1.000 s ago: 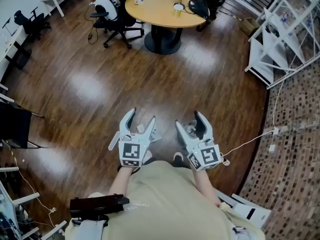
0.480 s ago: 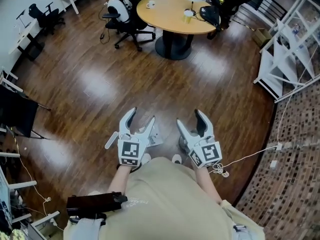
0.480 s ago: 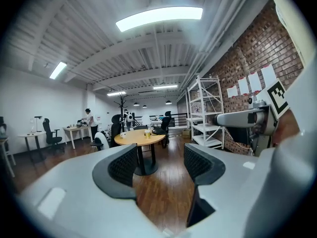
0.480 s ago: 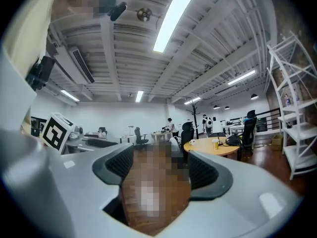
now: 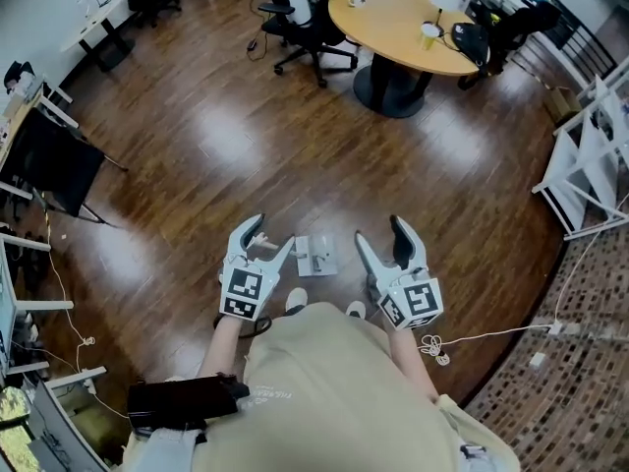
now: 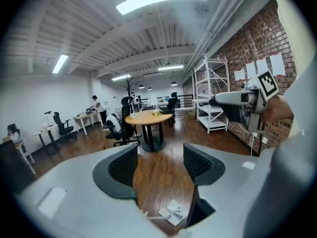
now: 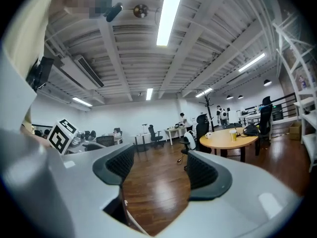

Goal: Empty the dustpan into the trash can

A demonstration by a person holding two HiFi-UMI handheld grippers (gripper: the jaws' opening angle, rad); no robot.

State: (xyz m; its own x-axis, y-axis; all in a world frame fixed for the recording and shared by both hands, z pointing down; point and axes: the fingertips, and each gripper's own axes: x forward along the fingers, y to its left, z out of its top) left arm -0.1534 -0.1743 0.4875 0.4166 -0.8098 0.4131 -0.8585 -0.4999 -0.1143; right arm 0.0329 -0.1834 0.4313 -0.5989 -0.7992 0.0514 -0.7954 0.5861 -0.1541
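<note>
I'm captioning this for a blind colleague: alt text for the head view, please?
A person looks down at open, empty left tongs and right tongs, the right's jaws just closing slightly, above a wooden floor; a round table stands beyond.

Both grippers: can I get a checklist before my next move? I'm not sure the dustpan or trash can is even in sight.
1. Left gripper empty, jaws apart: ok.
2. Right gripper empty: ok. Its jaws are apart and have just been closing.
3. Dustpan in sight: not ok, it shows in no view.
4. Trash can in sight: not ok.
5. White object on the floor by the feet identified: cannot tell.
</note>
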